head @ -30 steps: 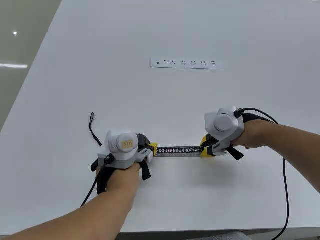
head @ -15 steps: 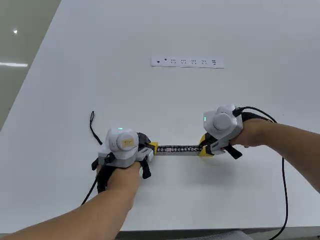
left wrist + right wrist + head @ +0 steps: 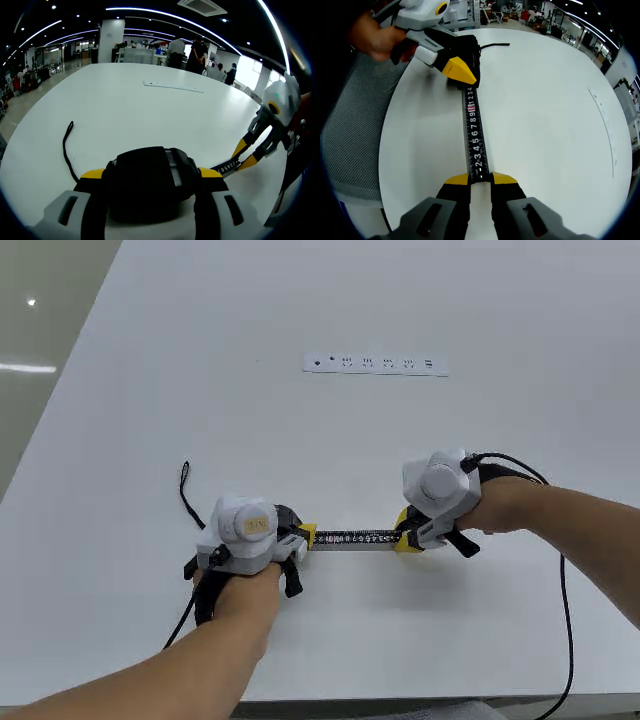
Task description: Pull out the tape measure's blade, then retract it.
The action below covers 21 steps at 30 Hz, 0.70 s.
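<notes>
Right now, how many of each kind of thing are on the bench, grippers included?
Tape measure: 1, blade partly out
Power strip: 1
Hand-held grippers: 2 (left hand-held gripper, right hand-held gripper)
Total: 4

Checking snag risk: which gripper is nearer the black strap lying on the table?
Left. The left gripper, shut on the tape measure case, sits just right of the strap in the head view. The right gripper pinches the blade tip, farther right beyond the case.
</notes>
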{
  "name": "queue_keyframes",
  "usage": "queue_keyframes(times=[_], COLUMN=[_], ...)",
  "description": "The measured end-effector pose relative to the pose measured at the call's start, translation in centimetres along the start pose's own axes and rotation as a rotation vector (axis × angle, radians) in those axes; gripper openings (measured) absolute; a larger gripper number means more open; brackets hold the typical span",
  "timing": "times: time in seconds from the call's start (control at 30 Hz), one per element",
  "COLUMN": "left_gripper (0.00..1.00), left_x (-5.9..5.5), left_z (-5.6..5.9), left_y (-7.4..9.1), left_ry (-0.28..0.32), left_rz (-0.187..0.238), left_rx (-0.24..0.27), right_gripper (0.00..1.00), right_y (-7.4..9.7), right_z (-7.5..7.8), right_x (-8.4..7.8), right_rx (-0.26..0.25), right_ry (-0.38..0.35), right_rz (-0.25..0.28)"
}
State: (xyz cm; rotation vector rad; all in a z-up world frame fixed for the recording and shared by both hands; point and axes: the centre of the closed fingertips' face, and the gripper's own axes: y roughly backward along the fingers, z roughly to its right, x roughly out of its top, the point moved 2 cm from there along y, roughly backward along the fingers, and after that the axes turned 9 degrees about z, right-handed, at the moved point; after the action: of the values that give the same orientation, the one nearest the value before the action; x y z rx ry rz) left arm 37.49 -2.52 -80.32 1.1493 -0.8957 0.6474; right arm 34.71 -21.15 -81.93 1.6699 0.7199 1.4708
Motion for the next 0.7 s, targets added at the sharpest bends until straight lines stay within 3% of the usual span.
queue_keyframes(times=[0.7], left_gripper=[0.68], left_x=[0.10], left_z=[-0.04], left_y=[-0.08], left_ry=[-0.003], left_rz=[0.003], left_rx=[-0.001], right_gripper=[0.14], right_y=[-0.42], right_z=[-0.02], right_x=[0.73], right_rx=[0.007], right_ry=[0.004], right_rz=[0.006])
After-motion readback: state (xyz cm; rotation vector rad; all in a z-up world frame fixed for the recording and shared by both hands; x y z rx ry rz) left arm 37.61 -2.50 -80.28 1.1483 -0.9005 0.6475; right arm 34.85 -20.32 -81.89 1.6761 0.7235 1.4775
